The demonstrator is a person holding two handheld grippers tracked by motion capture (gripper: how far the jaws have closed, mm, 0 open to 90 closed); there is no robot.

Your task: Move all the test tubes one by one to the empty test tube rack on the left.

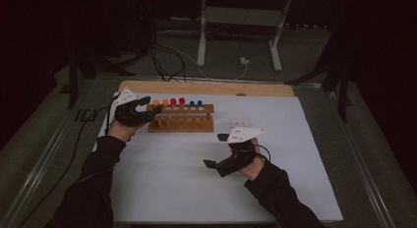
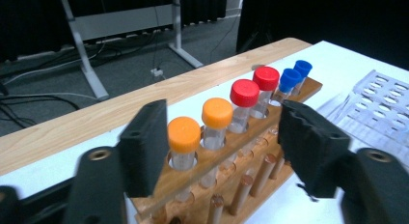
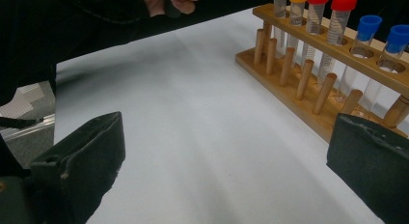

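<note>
High view: left gripper (image 1: 150, 104) at the left end of the wooden rack (image 1: 182, 124), far left part of the white desk (image 1: 162, 188); right gripper (image 1: 216, 150) well apart, lower and right of the rack, over bare desk, held in the right hand (image 1: 252, 165). Clear plastic tray (image 1: 239, 123) just right of the rack.

Left gripper view: jaws wide open, holding nothing, spread either side of the rack's near end; first orange-capped tube (image 2: 184, 142) just beside the left jaw, whether touching cannot be told. Behind it in the row, second orange-capped tube (image 2: 216, 122), two red-capped tubes (image 2: 244, 103), two blue-capped tubes (image 2: 290, 84), all upright in their holes.

Right gripper view: jaws wide open, empty, low over the desk; rack up to the right, clear of both jaws.
</note>
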